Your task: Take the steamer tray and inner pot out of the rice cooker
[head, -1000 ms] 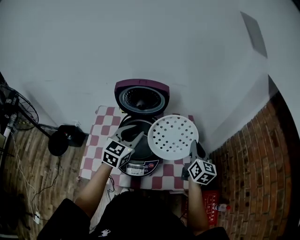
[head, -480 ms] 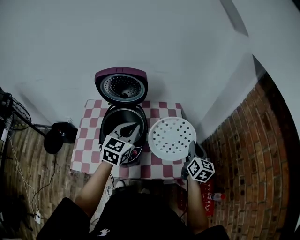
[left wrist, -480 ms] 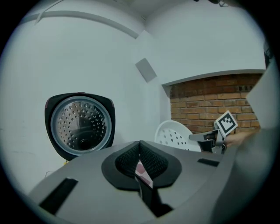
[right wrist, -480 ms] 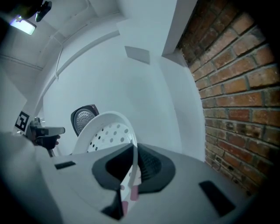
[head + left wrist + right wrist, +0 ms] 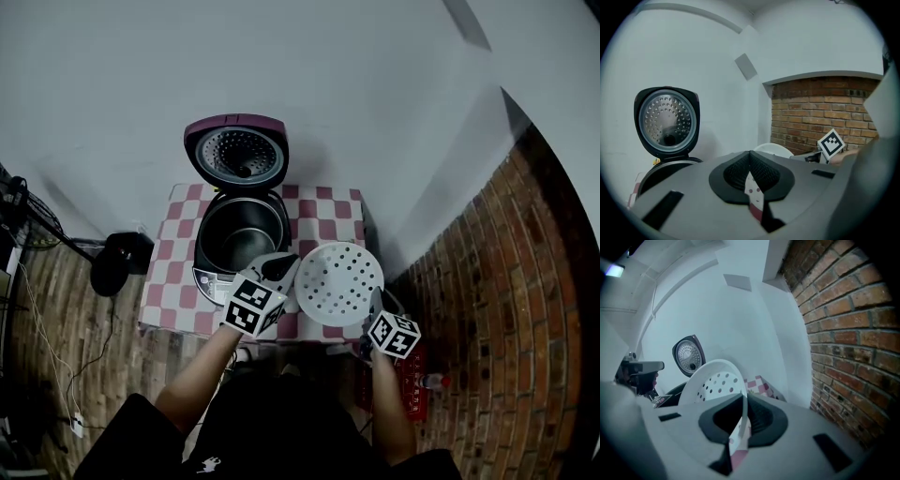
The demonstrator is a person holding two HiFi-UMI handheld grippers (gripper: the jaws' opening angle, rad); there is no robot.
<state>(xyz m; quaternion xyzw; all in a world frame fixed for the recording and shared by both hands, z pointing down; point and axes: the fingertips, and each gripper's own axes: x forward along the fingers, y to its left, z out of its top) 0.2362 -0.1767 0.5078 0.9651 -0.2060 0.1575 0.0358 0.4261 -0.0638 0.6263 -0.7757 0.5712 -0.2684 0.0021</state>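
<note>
The rice cooker (image 5: 208,246) stands on the checked table with its purple lid (image 5: 236,155) raised, and the metal inner pot (image 5: 241,230) sits inside it. The white perforated steamer tray (image 5: 339,281) is out of the cooker, held tilted over the table's front right. My right gripper (image 5: 377,302) is shut on the tray's near rim; the right gripper view shows that rim (image 5: 717,383) pinched at the gripper (image 5: 743,401). My left gripper (image 5: 284,265) is shut and empty, at the cooker's front right corner beside the tray's left edge. Its own view shows the lid (image 5: 668,121) and the tray (image 5: 773,149).
The red-and-white checked cloth (image 5: 323,211) covers a small table against a white wall. A brick wall (image 5: 487,309) rises close on the right. A black object (image 5: 117,262) and cables lie on the wooden floor to the left. Something red (image 5: 417,380) sits below the table's right.
My right gripper has brought the tray down and nearer to me, right of the cooker. My left gripper left the cooker's mouth, moved right toward the tray, and its jaws closed.
</note>
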